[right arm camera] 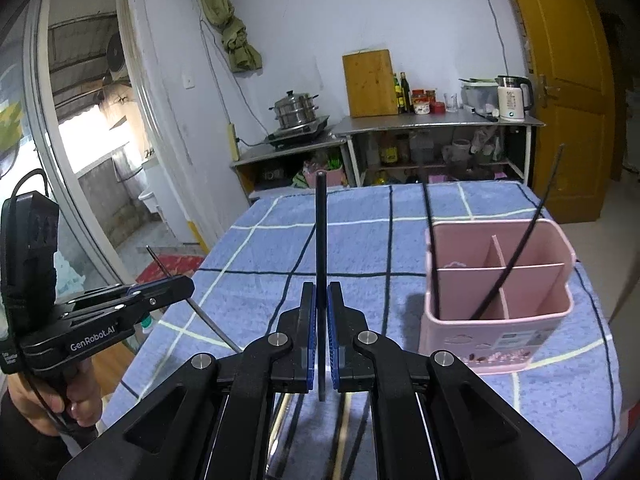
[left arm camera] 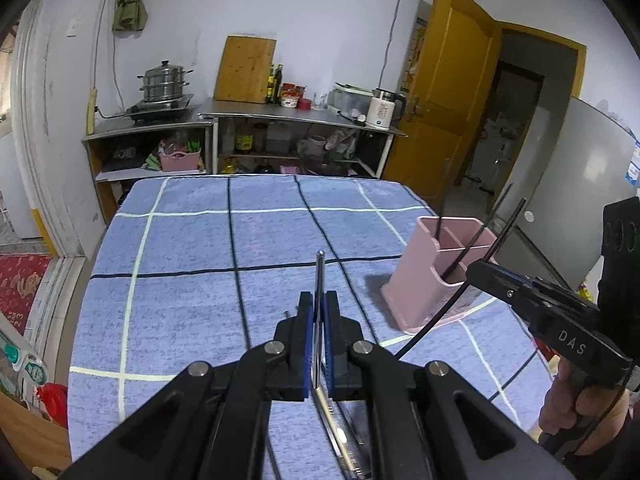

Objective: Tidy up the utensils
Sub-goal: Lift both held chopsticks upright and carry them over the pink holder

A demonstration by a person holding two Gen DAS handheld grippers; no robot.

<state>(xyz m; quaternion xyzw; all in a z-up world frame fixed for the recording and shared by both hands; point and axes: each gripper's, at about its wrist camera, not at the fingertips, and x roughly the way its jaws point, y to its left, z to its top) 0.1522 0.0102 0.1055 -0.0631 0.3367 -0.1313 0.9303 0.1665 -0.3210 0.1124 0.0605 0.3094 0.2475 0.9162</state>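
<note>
The pink utensil holder (right arm camera: 498, 312) stands upright on the counter (right arm camera: 360, 240), which is covered by a blue checked cloth. Two black chopsticks (right arm camera: 506, 264) lean inside the holder's divided compartments, their tops rising above its rim. The left claw (left arm camera: 319, 312), on the holder's left side and nearer the person, is pinching a silver metal chopstick (left arm camera: 319, 276) between its blue pads, the stick pointing forward over the cloth. The right claw (right arm camera: 321, 308), just left of the holder in its own view, is pressed together on a black chopstick (right arm camera: 320, 232) that juts ahead, clear of the holder and not yet in any compartment
</note>
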